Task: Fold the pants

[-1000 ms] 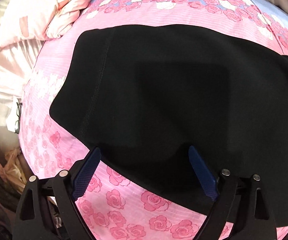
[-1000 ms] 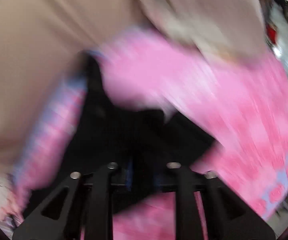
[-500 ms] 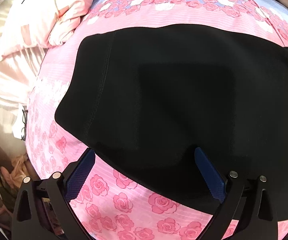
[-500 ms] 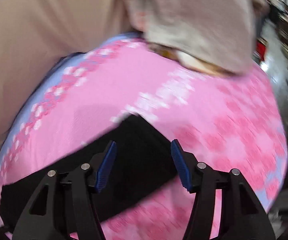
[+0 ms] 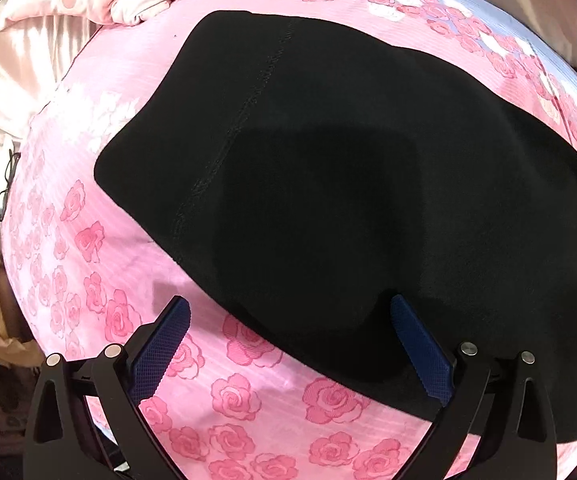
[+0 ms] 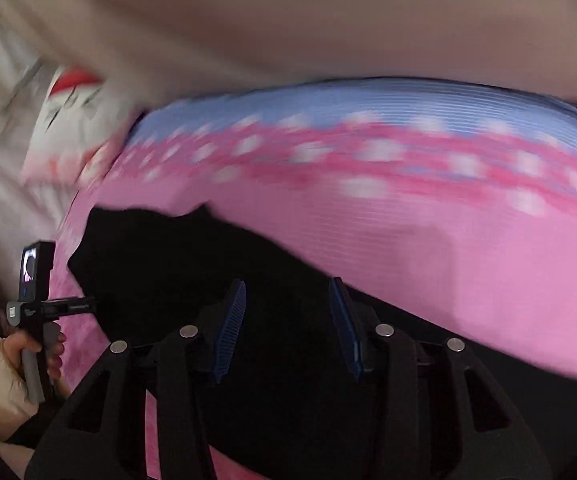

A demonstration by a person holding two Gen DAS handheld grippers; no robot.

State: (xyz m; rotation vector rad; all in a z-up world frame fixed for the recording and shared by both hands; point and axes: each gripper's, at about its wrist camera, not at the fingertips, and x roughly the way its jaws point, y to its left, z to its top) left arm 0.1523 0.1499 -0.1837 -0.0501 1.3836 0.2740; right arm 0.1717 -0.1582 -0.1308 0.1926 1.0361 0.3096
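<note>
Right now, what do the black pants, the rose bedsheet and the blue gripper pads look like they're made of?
Pants: a matte, smooth knit, probably stretchy, judging by the flat stitched seam and no sheen.
Bedsheet: thin woven fabric, likely cotton, with fine ribbing and printed roses.
Pads: blue rubber or plastic with a ridged, grippy texture.

Right wrist view motion-blurred: bedspread rose pattern smeared, pillow print unreadable. Black pants cut off by frame edge at right; folds within indistinguishable, fabric too dark.
</note>
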